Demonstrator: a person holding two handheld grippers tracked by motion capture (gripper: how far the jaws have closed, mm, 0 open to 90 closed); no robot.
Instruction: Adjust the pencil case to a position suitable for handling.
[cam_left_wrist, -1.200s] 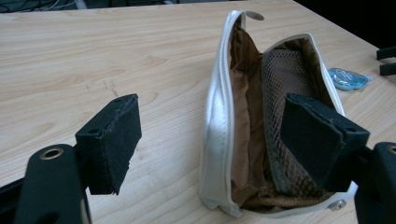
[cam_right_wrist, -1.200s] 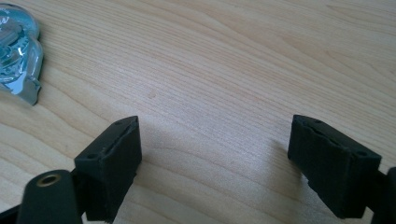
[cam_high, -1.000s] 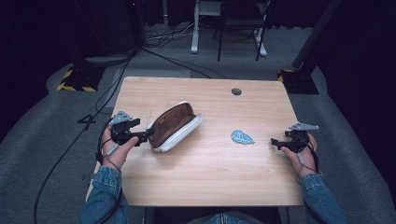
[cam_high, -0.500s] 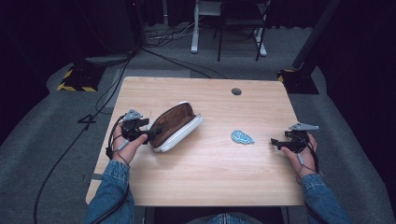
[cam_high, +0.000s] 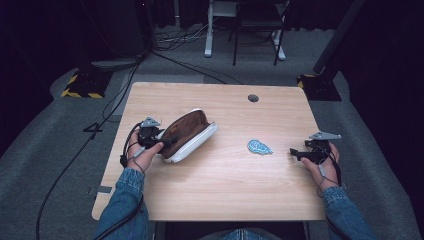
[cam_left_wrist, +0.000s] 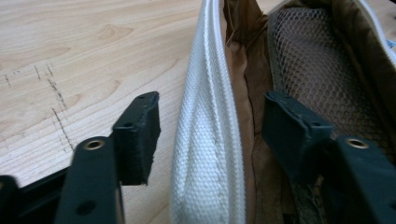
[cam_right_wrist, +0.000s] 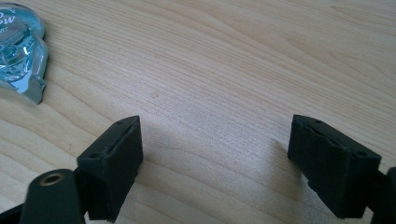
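Step in hand: taking hold of the pouch (cam_high: 189, 135), lying open left of centre on the table (cam_high: 225, 195). The left gripper (cam_left_wrist: 210, 140) straddles its white woven rim, jaws just closing, apparently not yet pressing. Next: finish the pinch squarely. Brown lining, mesh pocket inside. The right gripper (cam_right_wrist: 215, 154) rests spread near a blue packet (cam_high: 259, 147).
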